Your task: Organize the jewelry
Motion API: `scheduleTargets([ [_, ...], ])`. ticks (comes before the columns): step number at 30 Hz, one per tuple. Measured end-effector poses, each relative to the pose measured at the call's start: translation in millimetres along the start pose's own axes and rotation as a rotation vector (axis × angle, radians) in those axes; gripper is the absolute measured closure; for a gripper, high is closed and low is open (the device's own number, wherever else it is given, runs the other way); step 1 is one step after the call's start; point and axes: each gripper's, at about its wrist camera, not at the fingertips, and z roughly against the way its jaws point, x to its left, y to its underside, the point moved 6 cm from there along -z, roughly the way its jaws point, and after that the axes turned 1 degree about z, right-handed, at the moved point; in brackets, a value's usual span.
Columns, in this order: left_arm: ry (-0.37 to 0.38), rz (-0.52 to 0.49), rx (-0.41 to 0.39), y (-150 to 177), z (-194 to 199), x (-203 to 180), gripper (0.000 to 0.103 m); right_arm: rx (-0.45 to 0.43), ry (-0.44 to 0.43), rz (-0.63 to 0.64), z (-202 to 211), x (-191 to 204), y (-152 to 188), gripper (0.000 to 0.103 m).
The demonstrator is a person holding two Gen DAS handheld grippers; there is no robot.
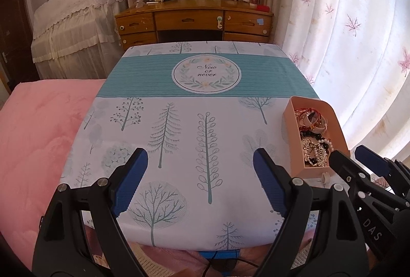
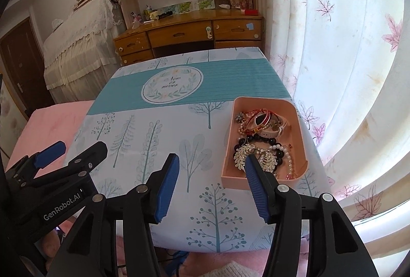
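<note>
On the worktop: a pink plastic tray (image 2: pixel 266 102) is sitting at the right edge of the tree-print cloth (image 2: pixel 159 128).
Jewelry (image 2: pixel 258 146): lying piled inside the tray.
Left hand-held gripper (image 1: pixel 201 169): hanging wide apart, holding nothing.
Right hand-held gripper (image 2: pixel 212 169): hanging wide apart beside the tray.

The bench (image 1: pixel 179 123) is covered in a white cloth printed with teal and grey trees, crossed by a teal striped band bearing a white floral medallion. A pink tray (image 2: pixel 303 146) is seen right of the medallion, filled with red, black, pearl-white and silver jewelry (image 2: pixel 258 146). Both tongs (image 1: pixel 200 169) (image 2: pixel 211 174) are black with blue pads.
</note>
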Motion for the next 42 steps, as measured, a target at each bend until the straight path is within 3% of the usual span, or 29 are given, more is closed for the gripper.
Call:
scheduleTargets([
  [42, -0.012, -0.015, -0.014, 0.1, 0.3, -8.4, 0.020, 0.023, -0.014, 0.010, -9.3, 1.1, 5.4, 0.047],
])
